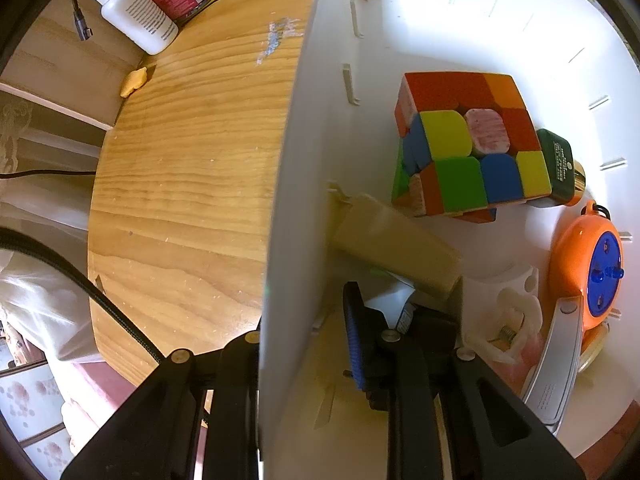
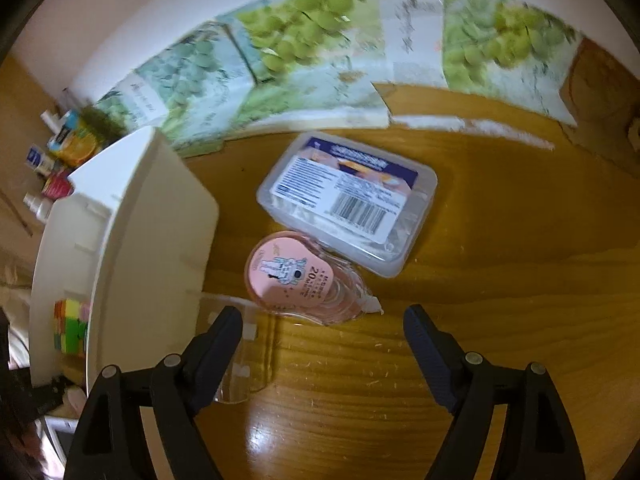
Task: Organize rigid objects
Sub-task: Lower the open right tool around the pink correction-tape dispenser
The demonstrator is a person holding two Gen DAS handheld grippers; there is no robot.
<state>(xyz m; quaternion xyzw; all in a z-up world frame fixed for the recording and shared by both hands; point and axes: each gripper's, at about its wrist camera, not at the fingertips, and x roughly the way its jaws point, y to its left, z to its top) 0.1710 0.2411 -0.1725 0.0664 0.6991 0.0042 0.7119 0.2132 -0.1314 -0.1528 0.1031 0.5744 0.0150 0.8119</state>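
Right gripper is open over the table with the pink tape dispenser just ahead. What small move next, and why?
Probably ease the right gripper forward and down until its fingers straddle the pink tape dispenser, then close. The jaws are wide open and empty, the dispenser lies flat on the table just beyond the fingertips, and the left gripper is clamped on the wall of the white bin.

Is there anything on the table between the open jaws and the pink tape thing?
No. In the right wrist view only bare wooden table lies between the right gripper and the pink tape dispenser.
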